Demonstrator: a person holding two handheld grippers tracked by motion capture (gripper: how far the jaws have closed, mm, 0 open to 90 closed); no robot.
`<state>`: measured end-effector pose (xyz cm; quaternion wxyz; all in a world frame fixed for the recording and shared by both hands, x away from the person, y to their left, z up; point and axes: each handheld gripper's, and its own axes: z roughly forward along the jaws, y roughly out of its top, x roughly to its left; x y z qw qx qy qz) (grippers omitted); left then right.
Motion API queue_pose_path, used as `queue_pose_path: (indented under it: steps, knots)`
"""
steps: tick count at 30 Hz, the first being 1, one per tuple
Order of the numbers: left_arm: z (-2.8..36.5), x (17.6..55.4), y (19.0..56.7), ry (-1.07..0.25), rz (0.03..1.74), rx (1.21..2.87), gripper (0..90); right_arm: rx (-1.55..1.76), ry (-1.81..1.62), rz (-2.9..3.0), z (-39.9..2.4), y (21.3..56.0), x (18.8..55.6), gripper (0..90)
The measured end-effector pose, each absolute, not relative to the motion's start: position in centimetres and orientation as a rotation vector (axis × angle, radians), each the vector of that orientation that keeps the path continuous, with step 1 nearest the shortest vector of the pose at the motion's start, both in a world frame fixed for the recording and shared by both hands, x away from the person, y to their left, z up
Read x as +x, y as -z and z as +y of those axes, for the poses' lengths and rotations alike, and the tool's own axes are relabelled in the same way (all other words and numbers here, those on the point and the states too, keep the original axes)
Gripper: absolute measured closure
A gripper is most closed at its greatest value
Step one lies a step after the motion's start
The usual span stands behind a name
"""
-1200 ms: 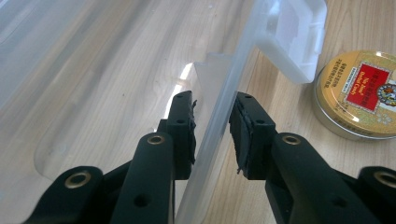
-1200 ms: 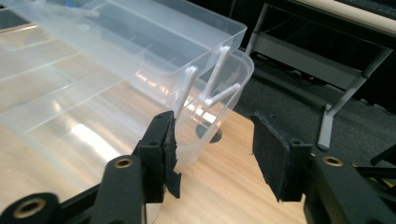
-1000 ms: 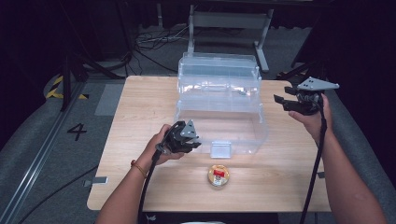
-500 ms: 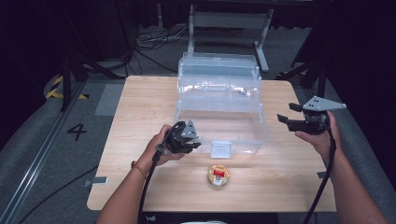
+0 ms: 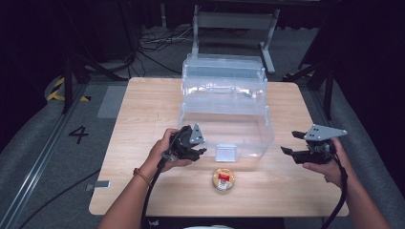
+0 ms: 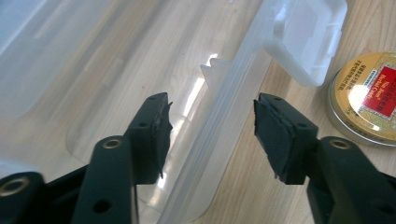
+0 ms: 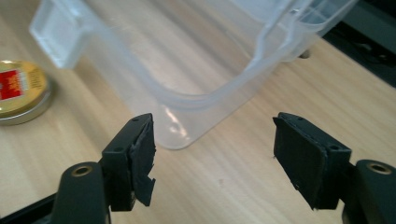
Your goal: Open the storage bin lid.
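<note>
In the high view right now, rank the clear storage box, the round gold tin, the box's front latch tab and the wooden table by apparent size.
1. wooden table
2. clear storage box
3. front latch tab and round gold tin: these two look about alike in this view, so I would not rank one above the other.

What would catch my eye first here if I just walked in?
The big clear plastic box, lid up, in the middle of the wooden table. The left gripper, jaws just opening, straddles its front rim; a small gold tin lies in front, and the right gripper hovers open at the box's right.
</note>
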<state>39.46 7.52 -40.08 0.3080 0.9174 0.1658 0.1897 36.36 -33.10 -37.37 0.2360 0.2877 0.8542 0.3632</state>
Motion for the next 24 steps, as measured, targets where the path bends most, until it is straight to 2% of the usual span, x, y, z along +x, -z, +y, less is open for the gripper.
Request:
queue_pose_path:
  steps: [3,5,8,17,24]
  knots:
    - [8.0,39.2,39.3,-0.533,0.476,2.388,38.8,0.785,-0.988,2.393,-32.5,37.8,35.3,28.9]
    - [8.2,39.0,38.9,-0.561,0.495,2.365,30.3,0.773,-0.981,2.416,-32.1,37.9,34.8,28.8]
    - [8.8,38.3,38.1,-0.581,0.507,2.347,27.0,0.758,-0.958,2.475,-30.8,38.4,33.9,28.8]
    - [10.9,36.3,37.9,-0.607,0.54,2.342,23.3,0.769,-0.859,2.616,-27.7,40.4,33.4,28.6]
    - [13.0,35.0,39.9,-0.542,0.561,2.388,21.2,0.753,-0.849,2.701,-25.1,41.5,33.6,25.7]
